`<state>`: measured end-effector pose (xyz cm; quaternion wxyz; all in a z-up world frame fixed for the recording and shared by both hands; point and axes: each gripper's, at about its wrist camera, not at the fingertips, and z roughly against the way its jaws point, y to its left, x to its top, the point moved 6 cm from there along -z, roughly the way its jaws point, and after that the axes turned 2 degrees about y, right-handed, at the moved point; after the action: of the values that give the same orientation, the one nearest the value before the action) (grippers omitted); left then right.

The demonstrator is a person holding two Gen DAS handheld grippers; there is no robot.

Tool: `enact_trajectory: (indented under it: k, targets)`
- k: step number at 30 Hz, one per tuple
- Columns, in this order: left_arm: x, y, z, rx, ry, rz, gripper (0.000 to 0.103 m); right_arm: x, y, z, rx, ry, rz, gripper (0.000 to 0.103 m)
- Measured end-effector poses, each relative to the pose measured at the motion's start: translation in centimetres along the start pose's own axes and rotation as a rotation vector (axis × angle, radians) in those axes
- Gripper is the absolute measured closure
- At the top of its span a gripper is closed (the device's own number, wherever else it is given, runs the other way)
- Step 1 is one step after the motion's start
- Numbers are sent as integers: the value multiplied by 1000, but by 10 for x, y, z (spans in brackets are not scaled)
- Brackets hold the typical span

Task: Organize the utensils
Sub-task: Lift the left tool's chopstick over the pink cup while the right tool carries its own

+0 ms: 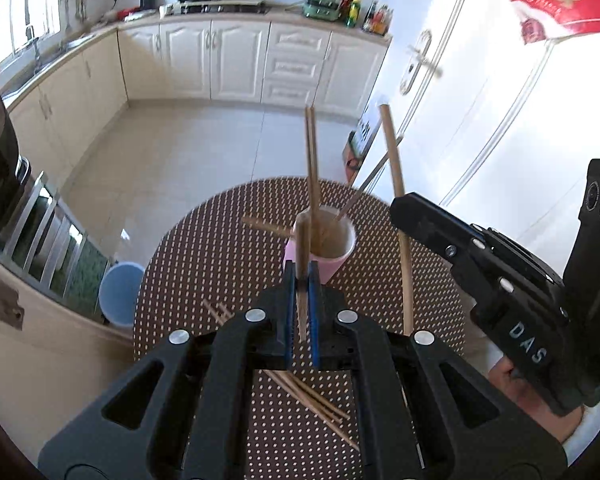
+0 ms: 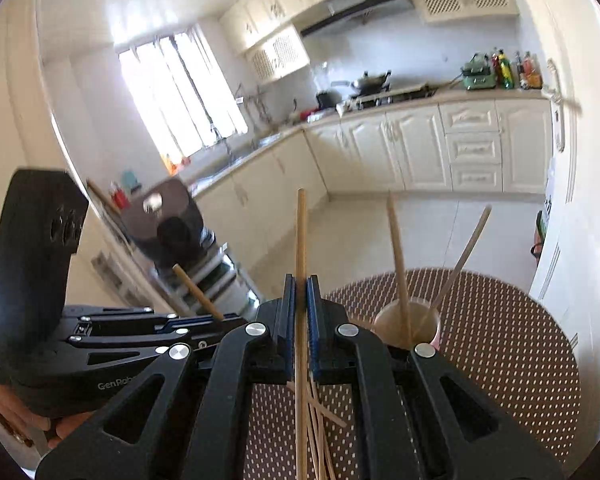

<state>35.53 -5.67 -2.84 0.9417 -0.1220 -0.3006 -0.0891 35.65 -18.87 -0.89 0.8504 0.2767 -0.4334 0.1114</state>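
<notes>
Hand-held gripper (image 1: pixel 301 276) around chopstick (image 1: pixel 302 248)

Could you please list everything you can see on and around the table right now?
Cup: one, pink, on the table, some chopsticks standing in it.
Loose chopsticks: several, wooden, lying on the table near the grippers.
Table: one, round, brown dotted cover.
Bin: one, blue, on the floor beside the table.
Left gripper: shut on one chopstick.
Right gripper: shut on one chopstick.

Bright window (image 2: pixel 180 96) glare; edges bent, perhaps motion-blurred.
</notes>
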Motion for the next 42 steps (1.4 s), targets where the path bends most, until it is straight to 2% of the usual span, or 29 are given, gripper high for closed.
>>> enact_trajectory:
  k: [6,10,20,29,42]
  targets:
    - [30,-11,22,-37,-83,7,97,30,-13,18,21,-113,-30,98]
    - [46,-14,25,-54,-108,25,97,49,-22,25,27,-188,-21,98]
    - [77,-28,11,-21,-130,11,97,67,-50,-5,-23,-258,25,98]
    - [91,-21,-31,49,-67,30,97,65,-87,-49,-59,-251,21,98]
    - [87,-16,-76,76,32,38,97,57,-105,-84,-60,-225,51,98]
